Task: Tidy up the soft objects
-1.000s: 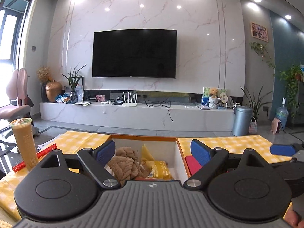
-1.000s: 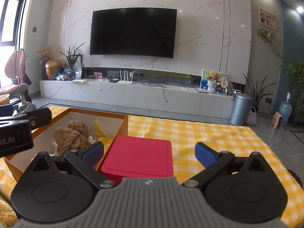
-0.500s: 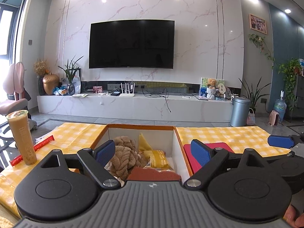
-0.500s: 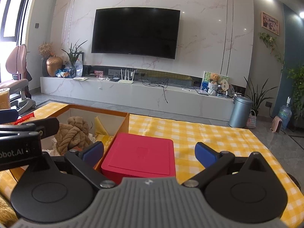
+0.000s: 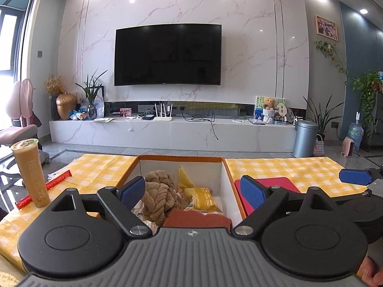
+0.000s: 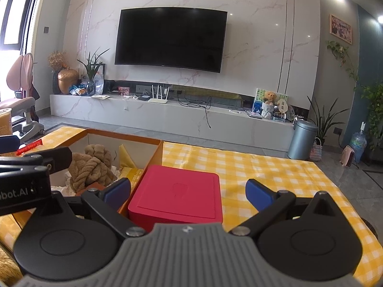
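**Both claws open over the box and the red case**

Left wrist view: the left claw (image 5: 192,190) stands wide open with nothing between its blue pads, aimed into the orange-edged box (image 5: 179,159) on the yellow-check counter (image 5: 282,169). Inside the box lie a brown knitted piece (image 5: 160,197), a yellow packet (image 5: 203,197) and, nearest the camera, a rust-red cloth (image 5: 198,218) partly hidden behind the claw's body. A drink cup (image 5: 30,172) stands well to the left of the box, with a red stick (image 5: 45,189) lying beside it. The red case (image 5: 280,184) sits just right of the box wall.

Right wrist view: the right claw (image 6: 188,192) is also spread open and empty, its pads on either side of the red case, which touches or nearly touches the box's right wall. The brown knit shows in the box to the left, beyond the left claw's arm.

The soft things seem mostly gathered already. If the next grasp is the rust-red cloth, lower the left claw straight down and pinch a raised fold, not the flat middle, so the fabric does not slip. Keep the two claws apart; they are close here.
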`<state>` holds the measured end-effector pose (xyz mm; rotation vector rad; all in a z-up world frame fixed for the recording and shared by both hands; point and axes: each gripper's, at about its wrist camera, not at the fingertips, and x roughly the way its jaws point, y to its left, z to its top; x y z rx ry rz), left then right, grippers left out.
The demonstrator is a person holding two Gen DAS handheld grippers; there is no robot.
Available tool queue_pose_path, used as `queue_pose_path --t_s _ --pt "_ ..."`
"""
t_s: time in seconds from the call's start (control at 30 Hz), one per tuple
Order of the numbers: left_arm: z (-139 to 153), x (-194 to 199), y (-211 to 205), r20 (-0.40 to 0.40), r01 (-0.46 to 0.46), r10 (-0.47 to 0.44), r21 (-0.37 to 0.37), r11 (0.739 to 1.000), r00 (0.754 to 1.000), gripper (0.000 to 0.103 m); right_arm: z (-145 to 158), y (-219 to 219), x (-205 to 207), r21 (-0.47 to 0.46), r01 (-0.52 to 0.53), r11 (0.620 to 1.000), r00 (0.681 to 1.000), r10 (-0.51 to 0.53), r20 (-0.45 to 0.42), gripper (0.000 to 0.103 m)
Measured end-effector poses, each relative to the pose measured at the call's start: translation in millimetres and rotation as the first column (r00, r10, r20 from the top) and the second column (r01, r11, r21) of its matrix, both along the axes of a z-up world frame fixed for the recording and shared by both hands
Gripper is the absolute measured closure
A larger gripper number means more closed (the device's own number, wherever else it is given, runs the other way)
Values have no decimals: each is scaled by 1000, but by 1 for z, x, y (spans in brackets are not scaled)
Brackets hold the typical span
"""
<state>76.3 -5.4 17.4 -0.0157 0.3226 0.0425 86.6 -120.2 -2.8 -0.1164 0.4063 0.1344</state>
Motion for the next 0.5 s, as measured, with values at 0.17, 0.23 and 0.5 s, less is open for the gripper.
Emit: queue_pose_path --t_s 0.17,0.23,0.5 --pt "-1 3 2 -12 -2 2 0 1000 1000 0 -1 0 1 -3 2 1000 1000 -2 -6 3" --pt "-2 5 3 -22 -8 8 -1 1000 1000 0 -3 2 1 -11 6 1000 1000 -6 -7 3" --pt "-5 8 5 -54 -47 47 3 999 997 0 -9 1 5 19 16 1000 998 -15 -53 3"
